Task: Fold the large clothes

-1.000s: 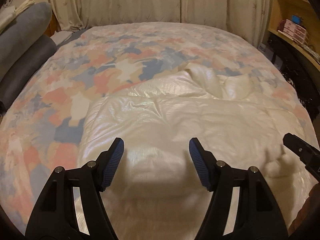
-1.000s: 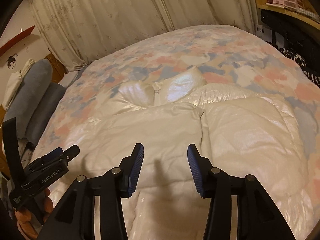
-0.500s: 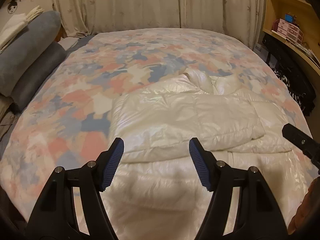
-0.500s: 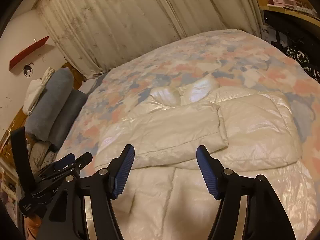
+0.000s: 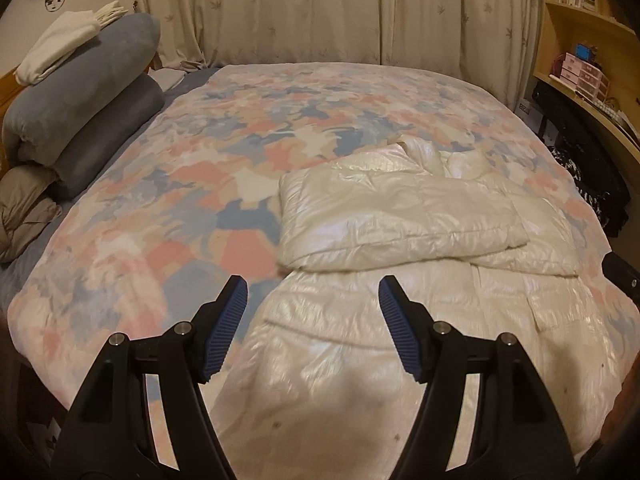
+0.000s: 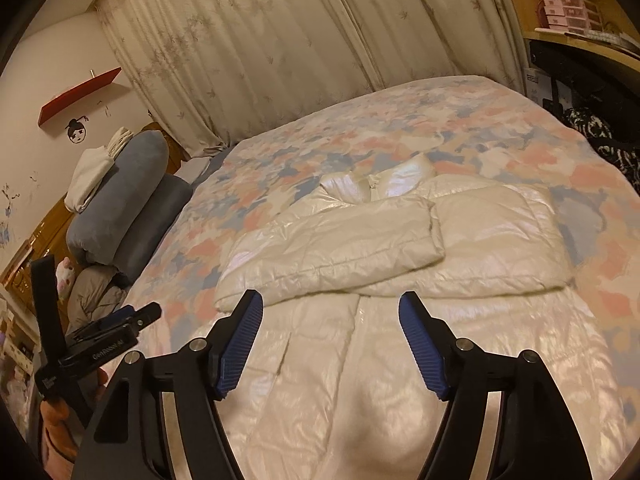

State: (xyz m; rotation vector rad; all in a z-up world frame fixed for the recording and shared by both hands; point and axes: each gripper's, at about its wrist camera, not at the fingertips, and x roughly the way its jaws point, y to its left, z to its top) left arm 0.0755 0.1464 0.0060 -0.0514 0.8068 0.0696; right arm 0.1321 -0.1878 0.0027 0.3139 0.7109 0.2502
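On the bed [image 5: 200, 184], under its pink, blue and cream patterned cover, the white puffer jacket [image 5: 400, 320] lies spread ahead of and below both of my grippers, collar [image 5: 424, 152] at the far end and hem nearest me, so its long axis runs straight away from me toward the curtains [image 5: 320, 12]. Both sleeves are already folded across the chest: the upper sleeve [image 5: 392, 216] forms a crosswise band, and a second one [image 6: 500, 236] lies beneath it on the right side. What I judge to be left is the lengthwise fold, hem up toward collar, and that turns on the hem being the closest edge to both hands, low in each view and partly hidden behind my own fingers.

My left gripper [image 5: 312, 328] hangs over the jacket's left half, near the edge where white fabric meets the bed cover; its jaws stand moderately wide with nothing between them and touch nothing. My right gripper [image 6: 330, 344] hangs over the middle of the lower body, roughly above the front zip line; its jaws are opening, and only air and the jacket far below show between the blue pads [image 6: 420, 344]. Neither hand is clearly nearer the hem; each seems placed to take its own corner.

Grey bolster pillows [image 5: 80, 92] with a folded white cloth [image 5: 64, 40] on top sit well apart at the left.
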